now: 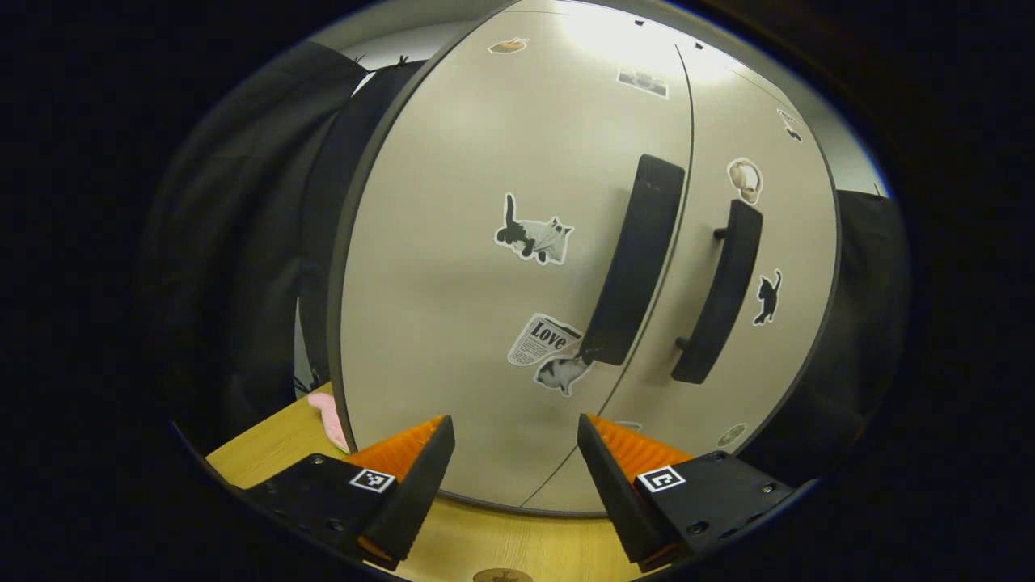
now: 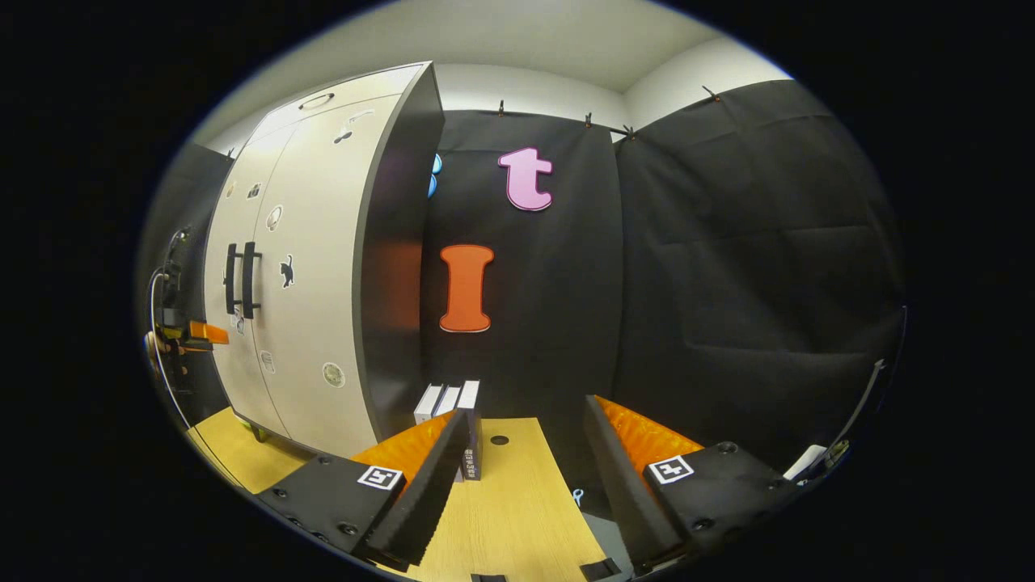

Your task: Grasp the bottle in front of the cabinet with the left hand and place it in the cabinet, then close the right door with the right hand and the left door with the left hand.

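Observation:
In the left gripper view the beige cabinet stands close ahead with both doors shut flat. The left door's dark handle and the right door's dark handle sit side by side. My left gripper is open just in front of the left door's lower part, with nothing between its fingers. In the right gripper view the cabinet is off to the left, seen at an angle, doors shut. My right gripper is open and empty over the wooden table. The left gripper shows far left before the doors.
A pink cloth lies on the table at the cabinet's left foot. Several small white boxes stand behind the table beside the cabinet's dark side panel. Black cloth walls close in the back and right.

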Tool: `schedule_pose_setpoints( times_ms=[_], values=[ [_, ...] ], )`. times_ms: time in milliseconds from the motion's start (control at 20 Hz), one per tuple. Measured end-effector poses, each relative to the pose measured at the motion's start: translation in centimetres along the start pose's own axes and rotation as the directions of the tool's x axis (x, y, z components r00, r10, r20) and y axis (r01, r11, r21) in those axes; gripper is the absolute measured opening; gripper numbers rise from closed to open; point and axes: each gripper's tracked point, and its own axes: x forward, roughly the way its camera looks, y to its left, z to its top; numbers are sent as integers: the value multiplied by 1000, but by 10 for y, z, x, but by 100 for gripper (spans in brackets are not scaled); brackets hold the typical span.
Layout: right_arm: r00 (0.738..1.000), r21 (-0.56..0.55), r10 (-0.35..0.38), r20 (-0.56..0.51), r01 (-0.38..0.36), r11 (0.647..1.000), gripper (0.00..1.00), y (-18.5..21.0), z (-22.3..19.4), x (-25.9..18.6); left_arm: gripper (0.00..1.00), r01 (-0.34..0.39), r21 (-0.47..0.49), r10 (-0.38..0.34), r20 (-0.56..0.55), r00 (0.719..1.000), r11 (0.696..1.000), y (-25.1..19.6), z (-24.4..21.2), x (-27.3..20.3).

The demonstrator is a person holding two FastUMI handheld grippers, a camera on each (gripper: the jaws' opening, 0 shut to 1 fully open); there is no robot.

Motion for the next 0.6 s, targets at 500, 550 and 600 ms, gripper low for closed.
schedule_pose_setpoints(
  times_ms=[500, 550, 600],
  values=[
    [999, 9, 30, 22, -31, 999, 94, 3, 14, 8, 93, 57, 90, -72, 174, 982, 994, -27, 101, -113],
    [999, 10, 35, 23, -35, 999, 87, 5, 16, 7, 93, 53, 106, -72, 183, 980, 993, -26, 109, -122],
    [999, 10, 38, 24, -38, 999, 87, 6, 18, 7, 93, 47, 122, -70, 192, 979, 991, -26, 115, -130]
  ],
)
